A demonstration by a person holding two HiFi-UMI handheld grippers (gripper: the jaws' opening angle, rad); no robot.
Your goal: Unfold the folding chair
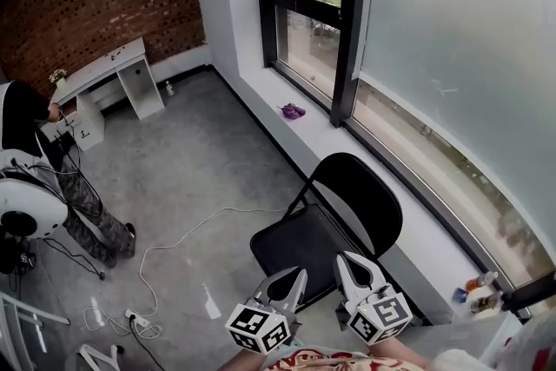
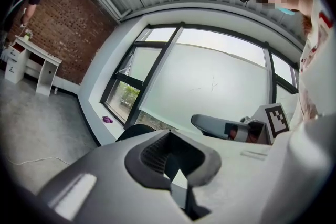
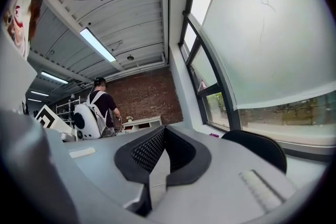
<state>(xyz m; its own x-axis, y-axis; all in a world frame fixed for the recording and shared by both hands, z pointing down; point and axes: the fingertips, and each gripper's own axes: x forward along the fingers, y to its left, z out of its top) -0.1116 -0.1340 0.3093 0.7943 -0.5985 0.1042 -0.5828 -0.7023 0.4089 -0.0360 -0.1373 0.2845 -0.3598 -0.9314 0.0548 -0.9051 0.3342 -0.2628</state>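
While the folding chair [image 1: 323,226] is standing unfolded on the floor [image 1: 191,169], right beside the window ledge [image 1: 408,230], both grippers are hovering side by side over the near edge of its seat. The left gripper [image 1: 285,281] and the right gripper [image 1: 354,265] are each showing jaws pressed together, pinching nothing.
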